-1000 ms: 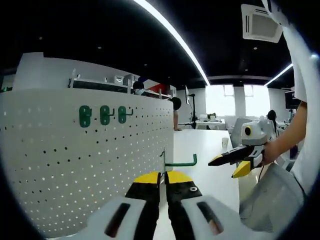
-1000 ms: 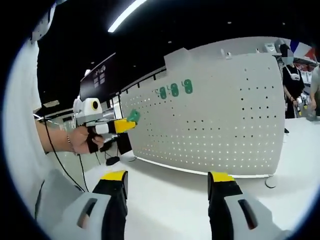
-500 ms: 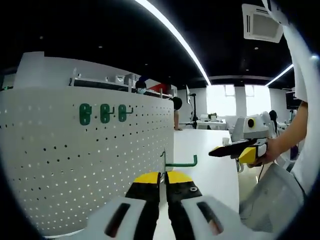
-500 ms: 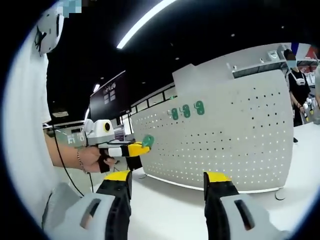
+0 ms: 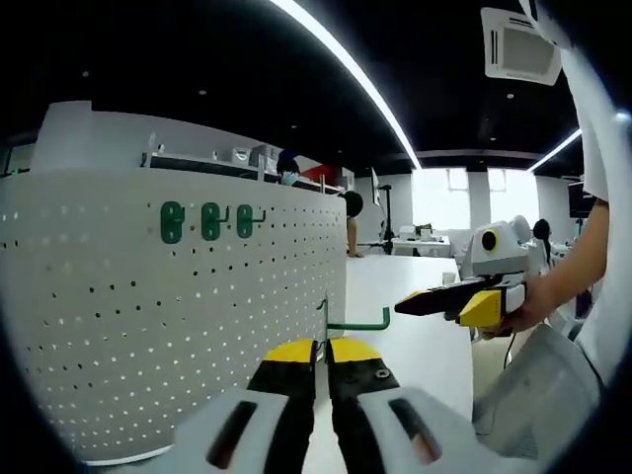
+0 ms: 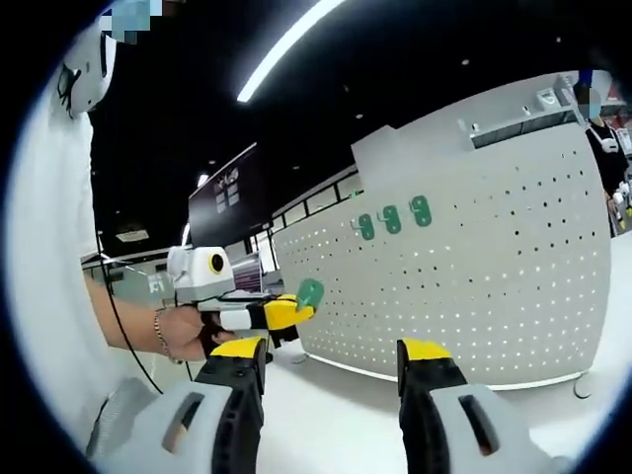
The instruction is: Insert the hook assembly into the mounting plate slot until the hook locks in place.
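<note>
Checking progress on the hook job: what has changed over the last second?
In the left gripper view the right claw has risen and swung from pointing down to nearly level, staying open and empty. The left claw stays shut on the green hook, beside the white pegboard. The three green hooks already on the board are unmoved.

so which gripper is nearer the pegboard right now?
Left. The left gripper, shut on the green hook, sits right beside the pegboard edge. The right gripper is open and stands back from the board, with bare table between.
</note>
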